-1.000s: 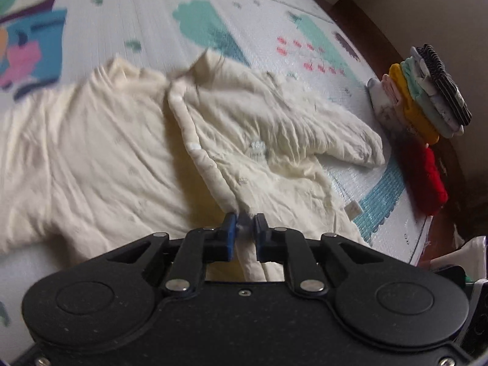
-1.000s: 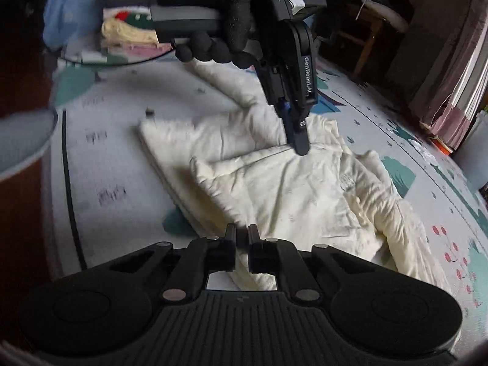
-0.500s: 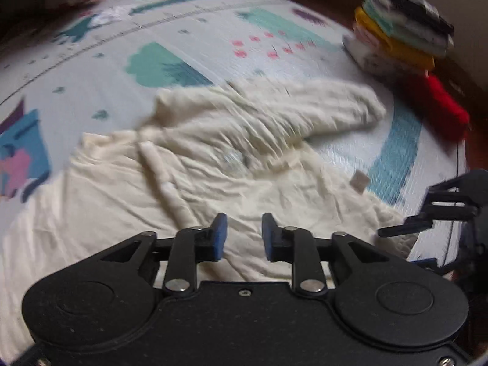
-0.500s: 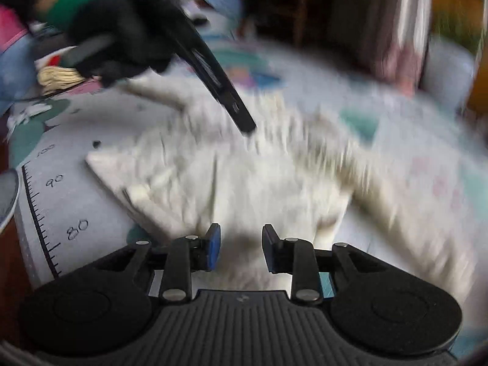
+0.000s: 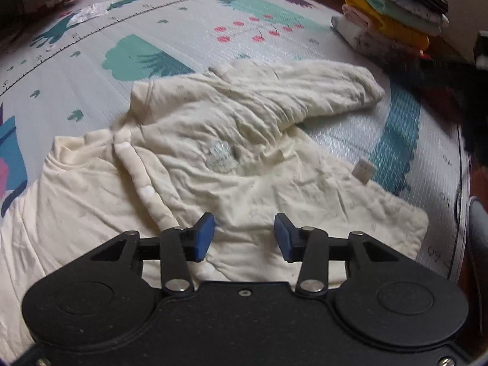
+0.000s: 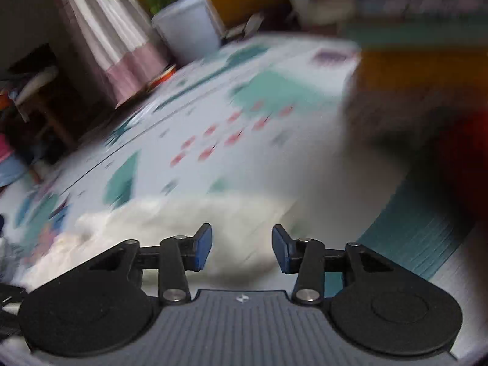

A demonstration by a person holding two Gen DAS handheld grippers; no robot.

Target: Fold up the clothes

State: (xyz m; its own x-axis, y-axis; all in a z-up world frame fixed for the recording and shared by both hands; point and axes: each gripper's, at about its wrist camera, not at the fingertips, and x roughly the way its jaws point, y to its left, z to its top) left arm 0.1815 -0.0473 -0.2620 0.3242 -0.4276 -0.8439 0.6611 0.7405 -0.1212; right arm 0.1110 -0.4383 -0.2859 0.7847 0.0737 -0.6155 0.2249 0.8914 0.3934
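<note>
opening both sets of jaws, we are hovering the left gripper and right gripper empty over the cream jacket. we are judging the loose sleeve best pinched at its cuff and laid flat across the chest.

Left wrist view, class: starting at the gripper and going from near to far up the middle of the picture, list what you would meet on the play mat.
left gripper, its fingers opening with nothing between them → cream garment → badge on its chest → red cherry prints → green tree print on the play mat.
</note>
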